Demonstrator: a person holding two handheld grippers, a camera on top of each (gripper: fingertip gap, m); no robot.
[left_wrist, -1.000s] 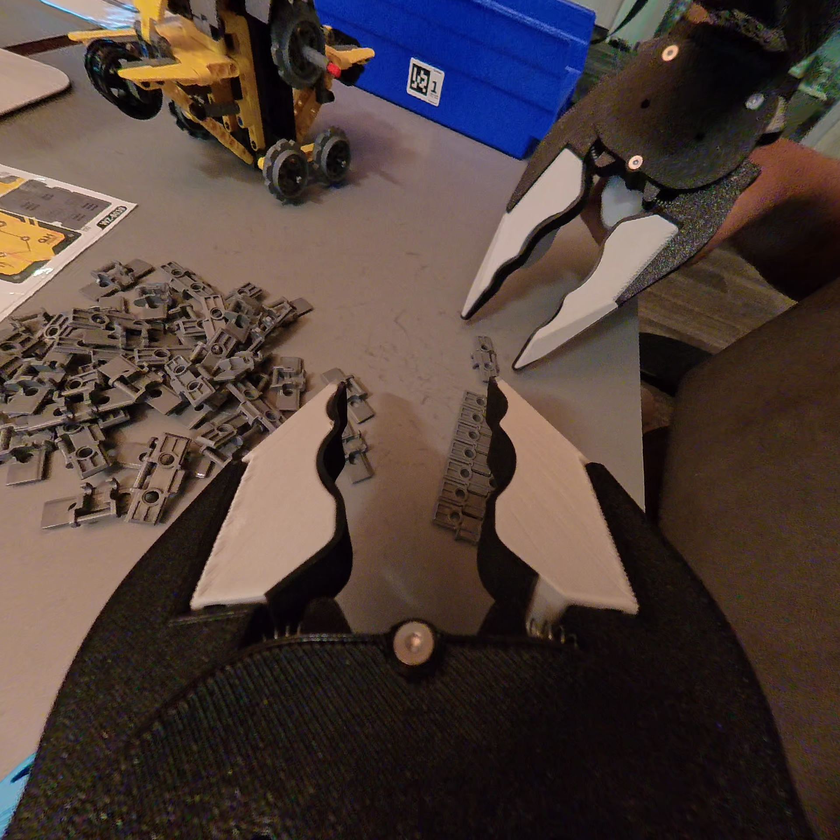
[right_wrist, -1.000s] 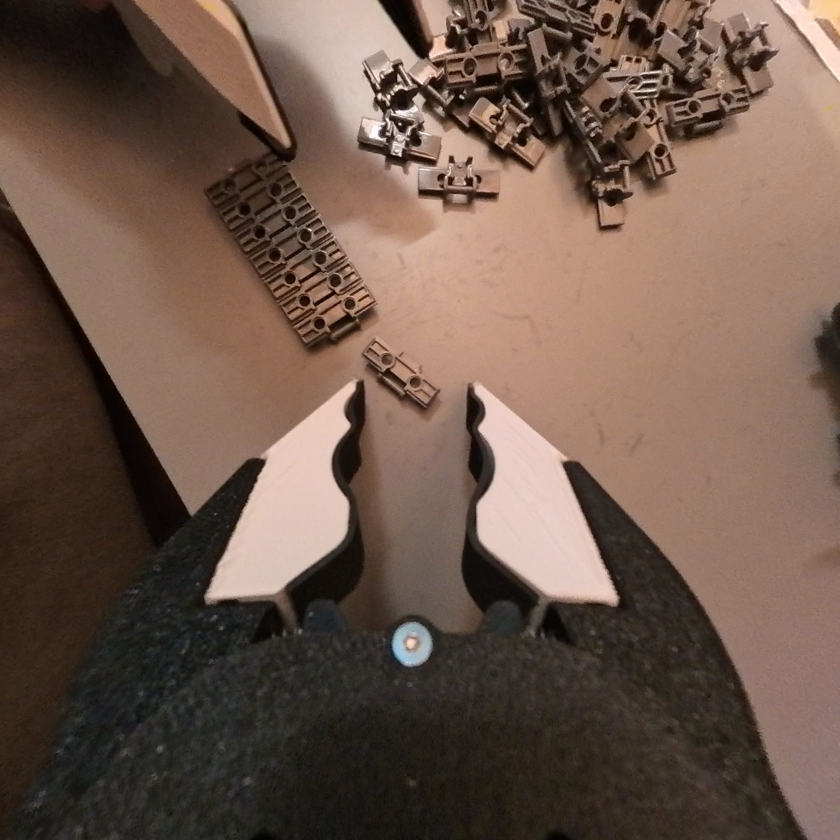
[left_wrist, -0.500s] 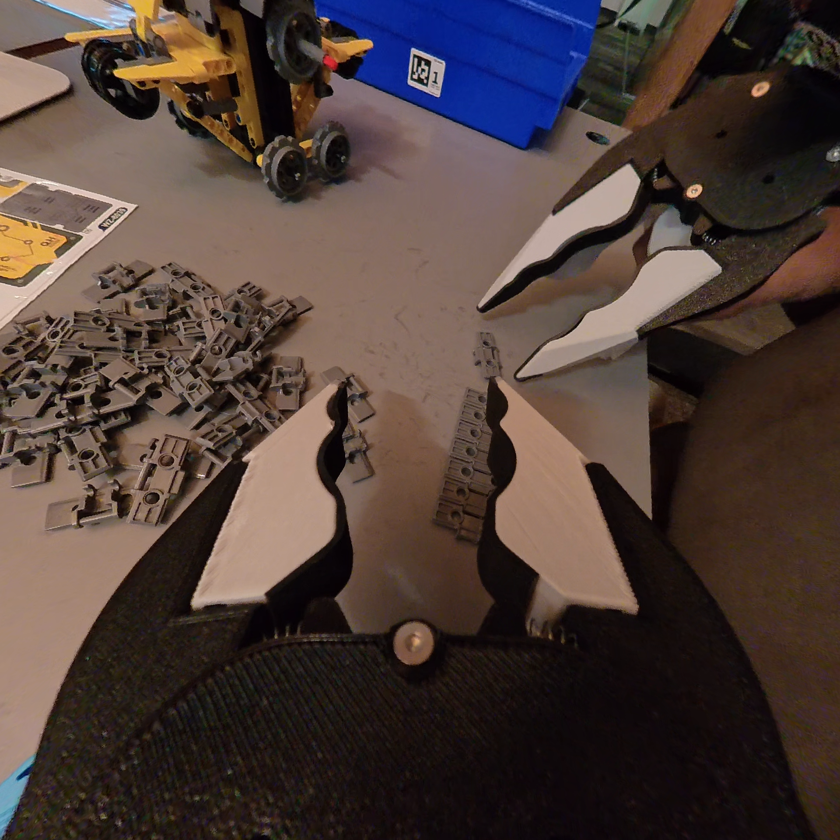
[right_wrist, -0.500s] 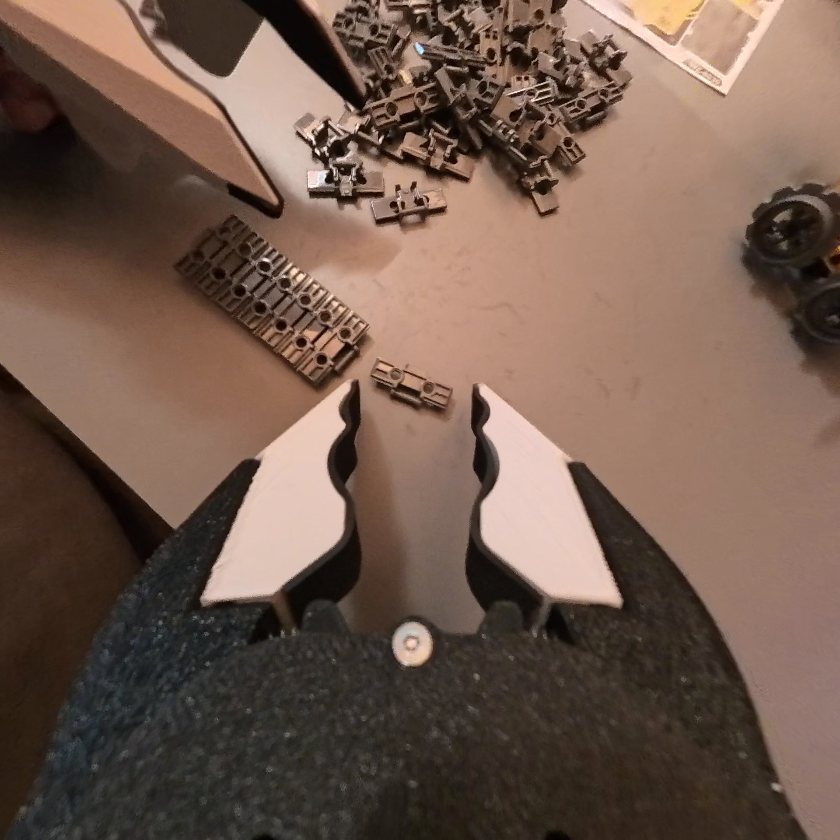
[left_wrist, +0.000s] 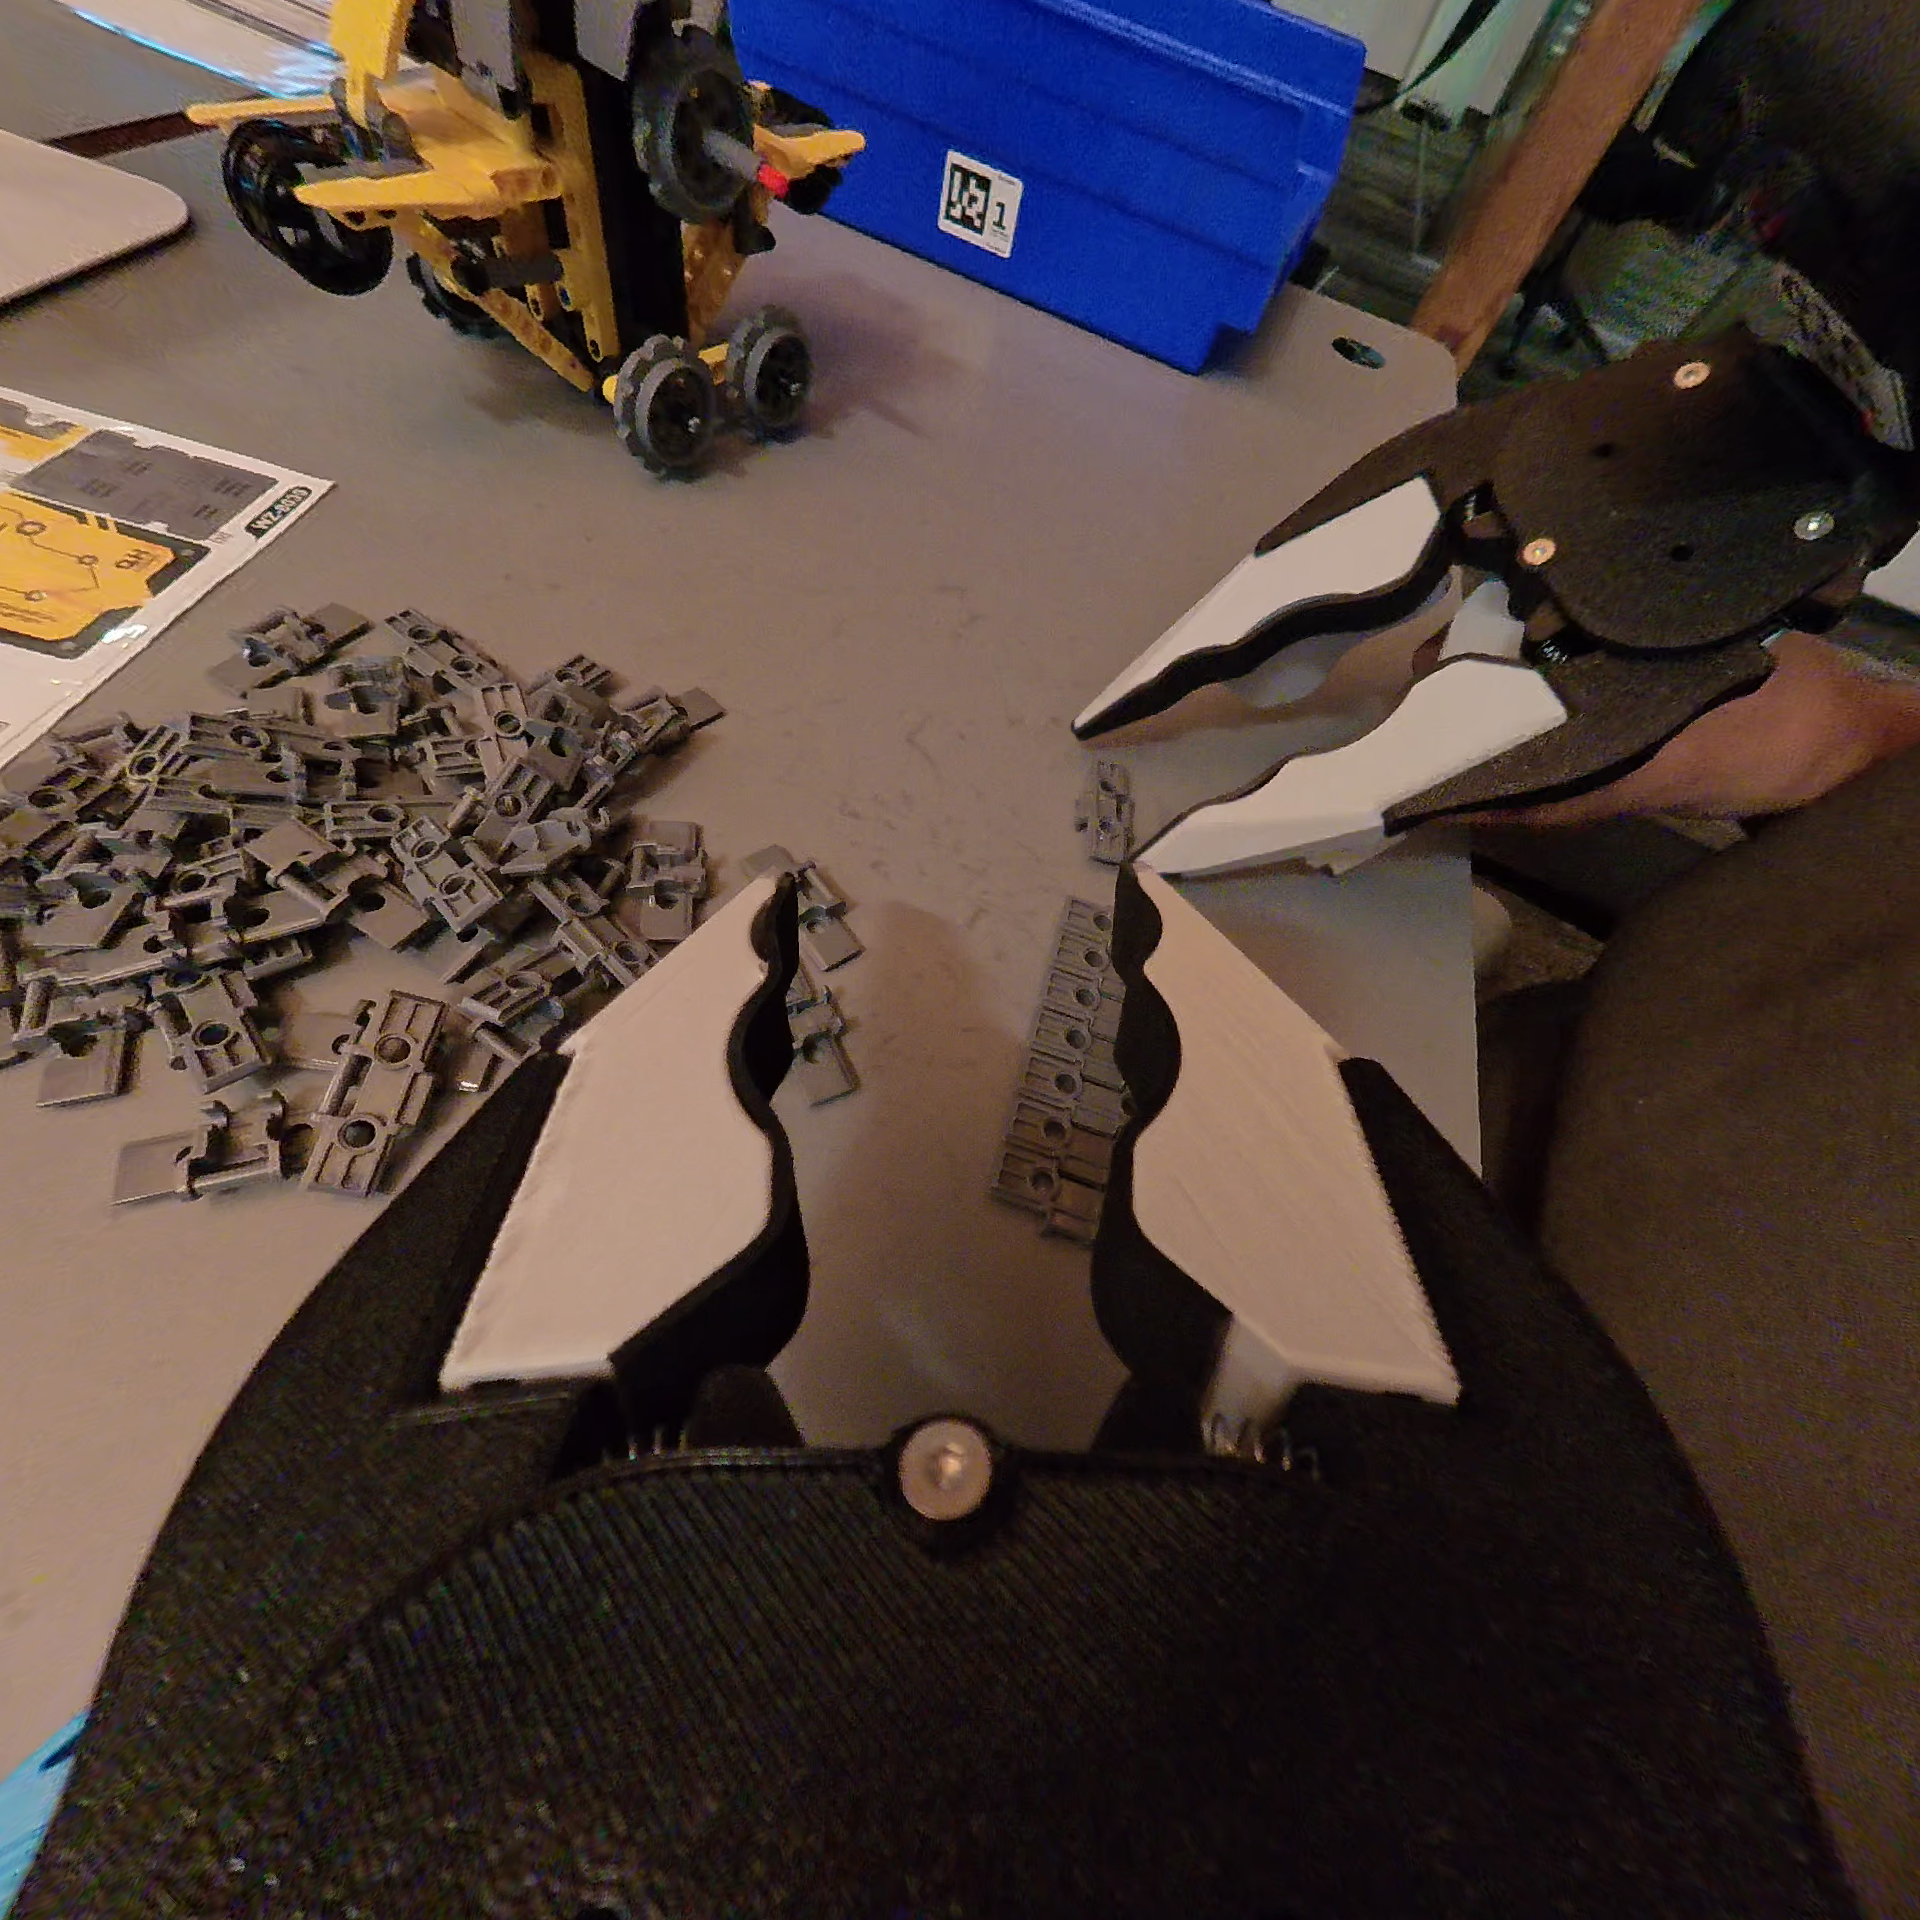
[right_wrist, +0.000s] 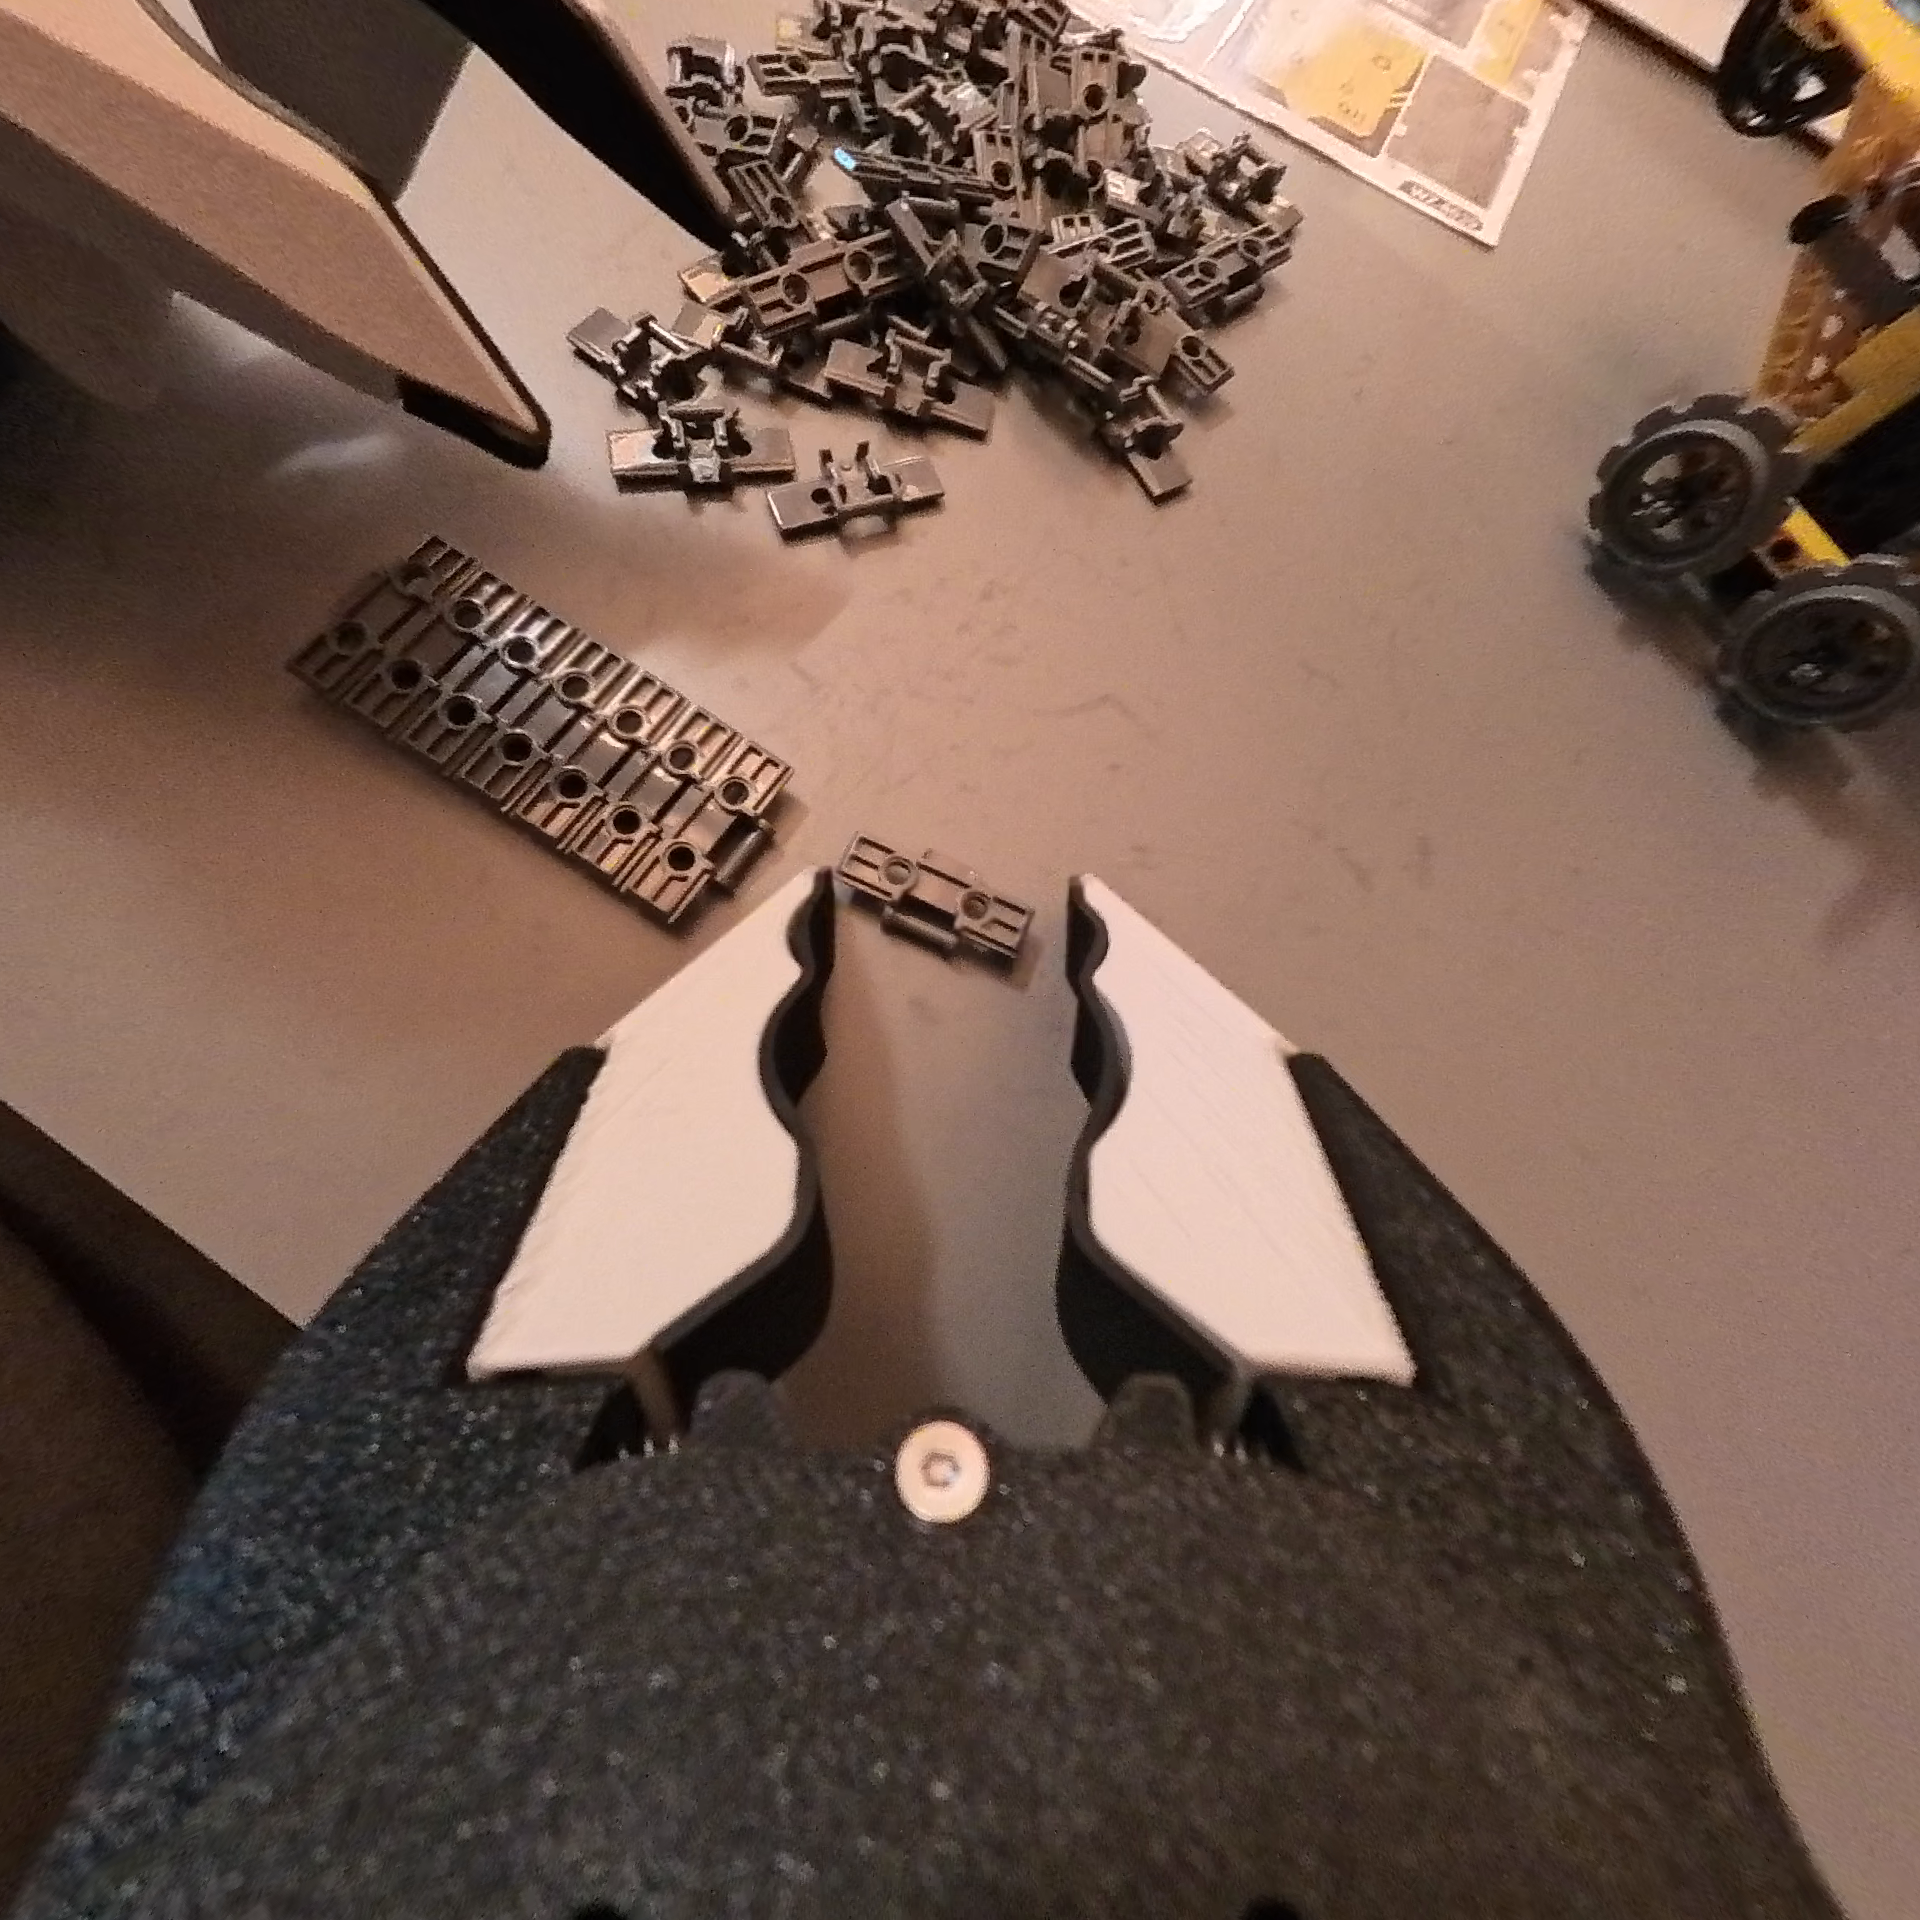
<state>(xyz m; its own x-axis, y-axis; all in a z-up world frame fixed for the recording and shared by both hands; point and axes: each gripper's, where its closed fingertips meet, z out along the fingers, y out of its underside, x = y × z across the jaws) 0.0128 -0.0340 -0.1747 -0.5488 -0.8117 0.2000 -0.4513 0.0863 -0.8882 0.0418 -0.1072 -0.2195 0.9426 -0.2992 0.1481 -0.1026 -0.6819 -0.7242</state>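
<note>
My right gripper (right_wrist: 948, 883) is open, low over the grey table, with a single grey track link (right_wrist: 935, 902) lying just between its fingertips, untouched as far as I can tell. A joined strip of several track links (right_wrist: 540, 727) lies flat to its left. My left gripper (left_wrist: 956, 883) is open and empty above the table, its right finger over that strip (left_wrist: 1070, 1060). A pile of loose grey links (left_wrist: 312, 852) lies to the left of my left gripper. The single link (left_wrist: 1107, 810) shows by the right gripper's tips.
A yellow and black wheeled brick model (left_wrist: 540, 177) stands at the back, a blue bin (left_wrist: 1091, 156) behind it. A printed sheet (left_wrist: 114, 540) lies at the left. The table edge (left_wrist: 1455, 935) runs close on the right, with a dark brown surface (left_wrist: 1714, 1143) beyond.
My right gripper has swung lower and flatter toward the single link, which now sits between its tips. My left gripper has stayed put, and both stay open.
</note>
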